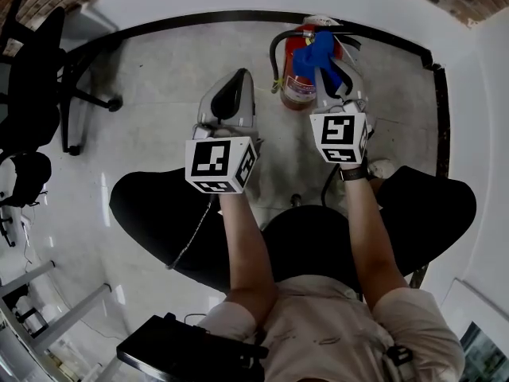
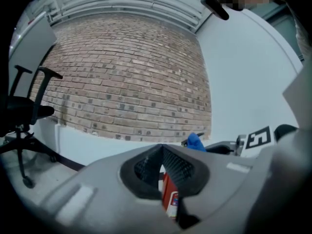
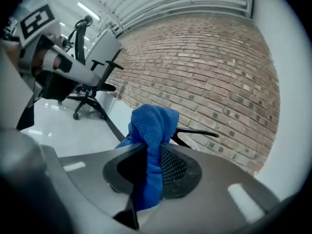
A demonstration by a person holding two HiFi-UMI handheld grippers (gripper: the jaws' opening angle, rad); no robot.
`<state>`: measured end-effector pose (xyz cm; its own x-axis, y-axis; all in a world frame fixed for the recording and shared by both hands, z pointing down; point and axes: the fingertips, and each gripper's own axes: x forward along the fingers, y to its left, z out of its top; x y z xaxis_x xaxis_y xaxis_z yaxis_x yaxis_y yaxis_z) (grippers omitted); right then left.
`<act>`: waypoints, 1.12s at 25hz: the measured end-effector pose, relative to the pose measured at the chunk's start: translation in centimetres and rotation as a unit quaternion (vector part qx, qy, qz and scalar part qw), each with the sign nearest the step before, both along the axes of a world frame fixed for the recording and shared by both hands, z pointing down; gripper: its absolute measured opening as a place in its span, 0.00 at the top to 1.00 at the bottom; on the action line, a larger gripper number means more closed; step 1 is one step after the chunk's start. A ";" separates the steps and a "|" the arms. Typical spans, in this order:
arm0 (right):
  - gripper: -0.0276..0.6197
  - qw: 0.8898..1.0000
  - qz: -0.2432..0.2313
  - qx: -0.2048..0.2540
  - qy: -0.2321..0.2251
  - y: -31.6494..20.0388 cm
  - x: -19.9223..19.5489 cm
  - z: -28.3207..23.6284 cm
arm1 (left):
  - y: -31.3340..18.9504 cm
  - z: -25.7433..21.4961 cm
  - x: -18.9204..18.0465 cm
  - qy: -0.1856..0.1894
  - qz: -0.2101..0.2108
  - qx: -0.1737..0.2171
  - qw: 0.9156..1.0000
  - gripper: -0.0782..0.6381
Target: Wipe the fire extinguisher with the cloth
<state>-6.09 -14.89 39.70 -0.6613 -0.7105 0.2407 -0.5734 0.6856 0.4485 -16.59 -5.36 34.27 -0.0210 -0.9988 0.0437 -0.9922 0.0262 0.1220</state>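
Fire extinguisher [image 1: 298, 74], just the one: red, upright on the pale floor [image 1: 159, 94] close to the far wall, with one black hose [image 1: 276, 54] looping off its left side. One blue cloth [image 1: 322, 50], bunched up, right over the extinguisher's top in the head view; impossible to call whether it actually touches. Two grippers out front, each with one marker cube. Right gripper [image 1: 338, 86] clamped tight on the cloth [image 3: 151, 130], pads pinching its middle, one fold poking up past the tips and a tail hanging below; seen plainly in the right gripper view [image 3: 152, 150], with the extinguisher's black lever just behind the fabric. Left gripper [image 1: 235, 82] off to the left of the extinguisher, apart from it, tips brought together and nothing caught between them; in the left gripper view [image 2: 161, 152] only a sliver of red extinguisher [image 2: 169, 195] peeking through below the closed tips. One black office chair [image 1: 40, 70] well away at the left. Brick wall [image 2: 126, 72] across the back.
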 end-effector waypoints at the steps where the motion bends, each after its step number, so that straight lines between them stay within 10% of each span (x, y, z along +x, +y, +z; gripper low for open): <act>1: 0.85 1.000 -0.004 0.006 -0.008 0.5 -0.1 0.2 | 0.0 0.0 0.0 -0.001 0.001 0.000 1.000 0.89; 6: 0.85 0.997 -0.034 0.038 -0.062 2.9 -0.7 1.9 | -0.1 0.6 0.1 0.003 0.009 -0.001 1.000 0.89; 15: 0.86 0.984 -0.071 -0.049 0.156 4.0 -2.6 19.3 | -0.5 2.2 -0.3 0.004 0.007 -0.016 1.000 0.89; 28: 0.86 0.915 -0.110 -0.139 0.363 3.9 0.0 42.0 | -1.2 5.0 -1.1 -0.014 0.012 -0.065 0.998 0.89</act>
